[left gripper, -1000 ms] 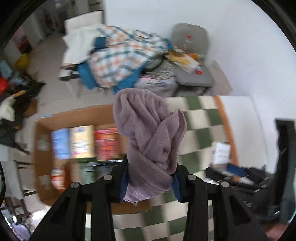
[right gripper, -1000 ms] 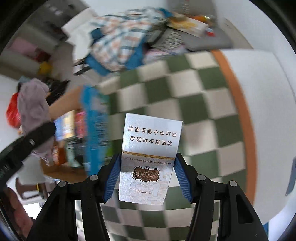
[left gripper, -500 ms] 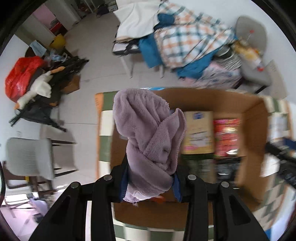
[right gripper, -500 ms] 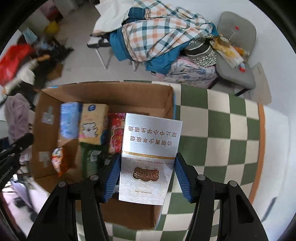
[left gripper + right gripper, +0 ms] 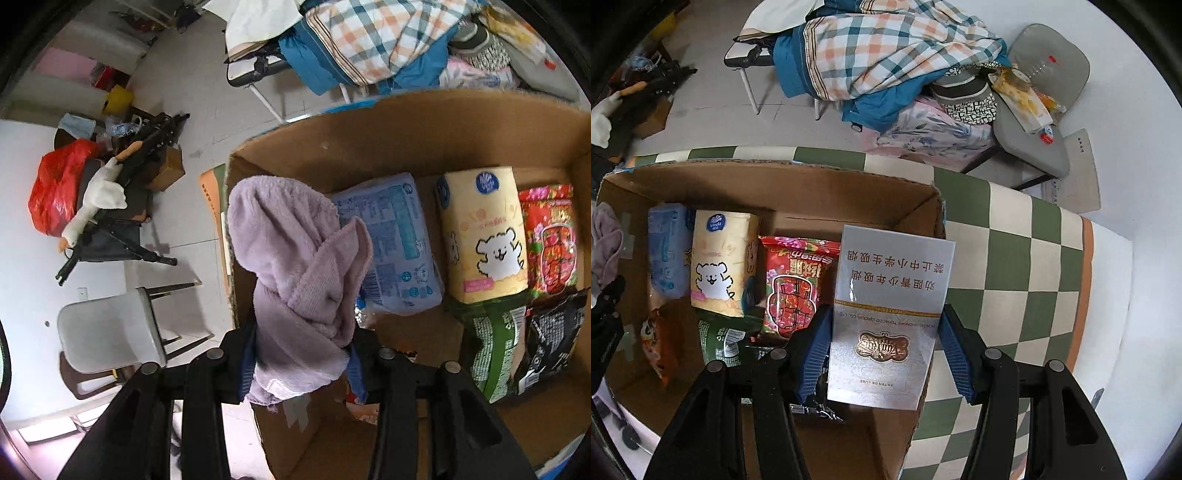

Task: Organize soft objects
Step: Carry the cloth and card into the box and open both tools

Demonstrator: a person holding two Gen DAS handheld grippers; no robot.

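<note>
My left gripper (image 5: 301, 356) is shut on a bunched lilac towel (image 5: 295, 266) and holds it over the left edge of an open cardboard box (image 5: 388, 147). My right gripper (image 5: 884, 354) is shut on a silver cigarette carton (image 5: 890, 314) with red Chinese text, held above the box's right wall (image 5: 934, 206). The towel also shows at the left edge of the right wrist view (image 5: 604, 236). Inside the box lie a blue tissue pack (image 5: 391, 243), a yellow tissue pack (image 5: 480, 232), a red snack bag (image 5: 550, 236) and green and black bags.
The box sits on a green-and-cream checkered table (image 5: 1015, 258). Behind it are chairs piled with a plaid blanket (image 5: 886, 48) and a grey cushion (image 5: 1045, 66). On the floor at left are a white chair (image 5: 107, 332), a red bag (image 5: 59, 192) and clutter.
Both grippers have swung left from over the checkered table to above the open box, each keeping its load. The box contents are now sharp and closer.
</note>
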